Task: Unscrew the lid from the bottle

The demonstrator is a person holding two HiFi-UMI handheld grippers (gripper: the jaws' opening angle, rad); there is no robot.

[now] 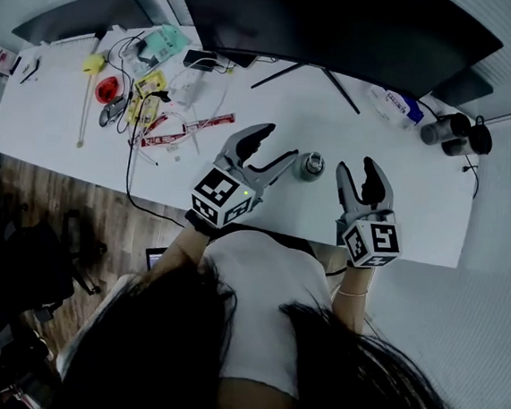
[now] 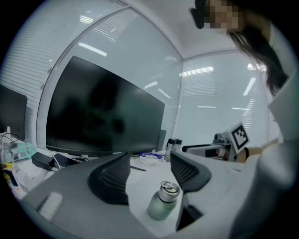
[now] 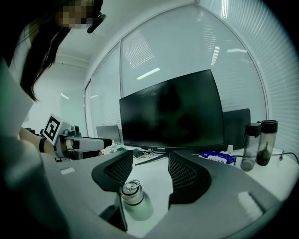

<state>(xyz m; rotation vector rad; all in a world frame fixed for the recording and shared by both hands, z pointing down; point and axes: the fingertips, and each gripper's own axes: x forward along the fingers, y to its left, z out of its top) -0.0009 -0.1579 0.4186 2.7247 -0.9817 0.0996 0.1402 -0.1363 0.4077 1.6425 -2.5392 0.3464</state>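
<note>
Both grippers hang over the white table [image 1: 67, 109] with their jaws spread wide, and neither pair is closed on anything. The bottle [image 1: 310, 166], a small pale green one with a metal shoulder, stands upright on the table between the two grippers. In the head view it is just past the tips of the left gripper [image 1: 282, 145] and just beside the inner jaw of the right gripper [image 1: 358, 167], with bare table showing on either side of it. Its lid [image 2: 169, 188] is on the neck, and a small ring stands up from the top of it. In the left gripper view the bottle sits low in the gap, close under the right-hand jaw and well clear of the left-hand one; the ribbed pads do not press on it. In the right gripper view it sits low in the gap beside the left-hand jaw, apart from the right-hand one, and again no pad bears on it. Beyond the jaws of both grippers stands a large dark monitor [image 1: 344, 28] on a thin-legged stand. Past the right gripper's right-hand jaw, two dark tumblers [image 3: 259, 142] stand side by side, with a blue and white packet [image 3: 217, 158] lying near them. Far out beyond the left gripper's left-hand jaw lies a clutter of cables and small items [image 1: 141, 89].
</note>
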